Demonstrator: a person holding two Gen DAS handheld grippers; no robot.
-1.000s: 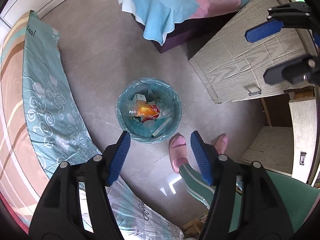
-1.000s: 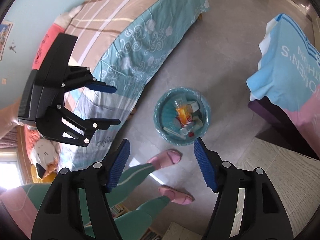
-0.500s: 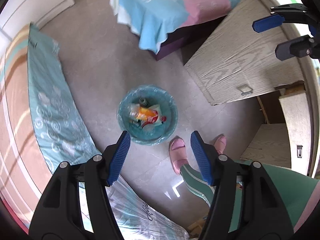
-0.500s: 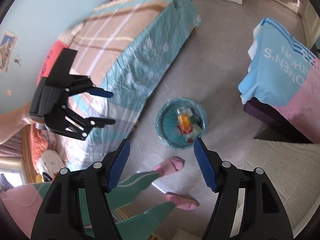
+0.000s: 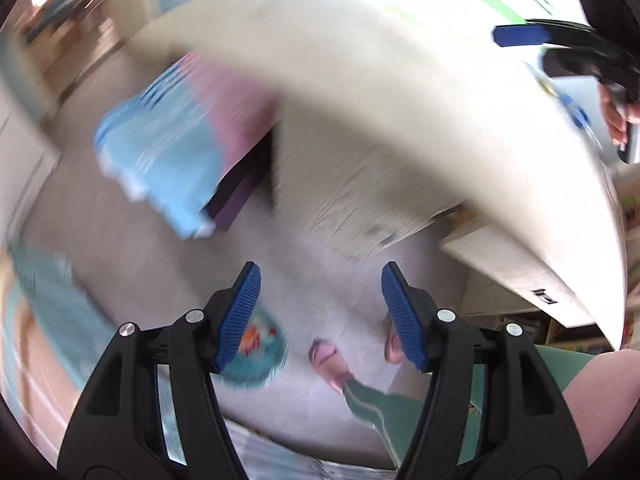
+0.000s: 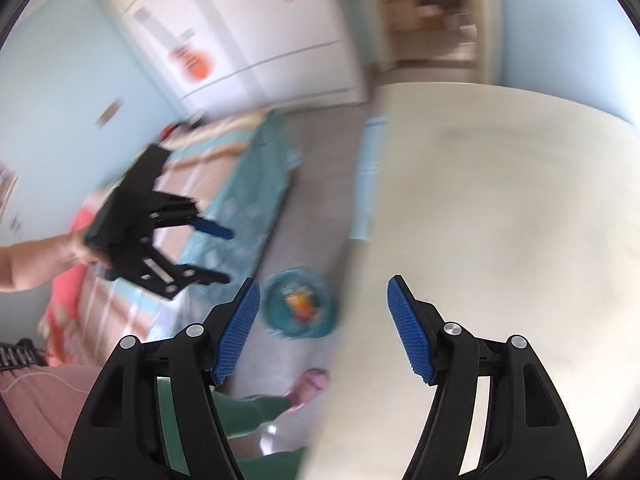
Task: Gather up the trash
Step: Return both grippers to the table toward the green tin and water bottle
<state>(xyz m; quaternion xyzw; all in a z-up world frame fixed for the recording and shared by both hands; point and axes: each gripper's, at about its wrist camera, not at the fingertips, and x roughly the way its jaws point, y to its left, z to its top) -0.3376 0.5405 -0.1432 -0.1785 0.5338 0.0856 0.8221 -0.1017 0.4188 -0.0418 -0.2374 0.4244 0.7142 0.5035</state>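
Left wrist view: heavy motion blur; left gripper (image 5: 320, 312) fingers spread wide, nothing between; trash bin (image 5: 256, 354) on floor (image 5: 140, 260), partly behind left finger, teal liner, orange and red scraps inside; pink slippers (image 5: 326, 354) just beside bin; pale table (image 5: 400, 120) above; right gripper (image 5: 532, 46) at upper right, fingers apart.

Right wrist view: right gripper (image 6: 323, 328) fingers wide apart, empty; bin (image 6: 298, 304) round, teal-lined, orange item inside, on floor between bed (image 6: 240, 200) and table (image 6: 500, 220); left gripper (image 6: 218, 254) over bed, fingers parted, empty.
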